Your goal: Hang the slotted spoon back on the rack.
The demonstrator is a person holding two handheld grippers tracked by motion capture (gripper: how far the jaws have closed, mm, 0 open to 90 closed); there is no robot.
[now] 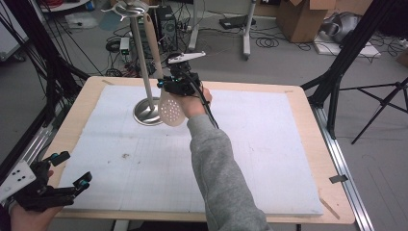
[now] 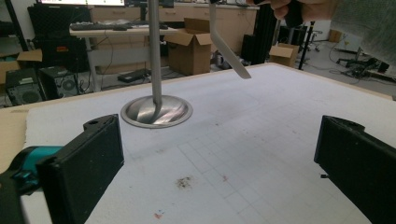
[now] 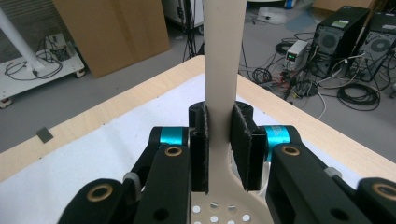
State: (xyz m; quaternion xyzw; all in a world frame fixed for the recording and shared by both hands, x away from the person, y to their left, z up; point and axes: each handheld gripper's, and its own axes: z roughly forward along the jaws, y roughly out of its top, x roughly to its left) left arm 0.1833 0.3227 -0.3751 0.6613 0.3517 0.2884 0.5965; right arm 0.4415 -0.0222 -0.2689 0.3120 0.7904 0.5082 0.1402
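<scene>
A beige perforated spatula [image 1: 172, 111] hangs head-down above the white mat, its long handle [image 3: 226, 56] rising toward the top of a metal stand [image 1: 141, 62]. My right gripper [image 1: 176, 85] is shut on the handle just above the perforated head, both pads [image 3: 243, 144] pressing its sides. Whether the handle's upper end is hooked on the stand's top, I cannot tell. My left gripper [image 1: 73, 168] rests at the table's near left corner, jaws wide open with nothing between them [image 2: 219, 163]. In the left gripper view the spatula [image 2: 229, 51] slants beside the stand's pole.
The stand's round steel base [image 1: 148, 114] sits on the white gridded mat [image 1: 269, 159], far left of centre. The wooden table edge [image 1: 332, 159] frames the mat. Tripod legs, cardboard boxes and cables crowd the floor beyond the table.
</scene>
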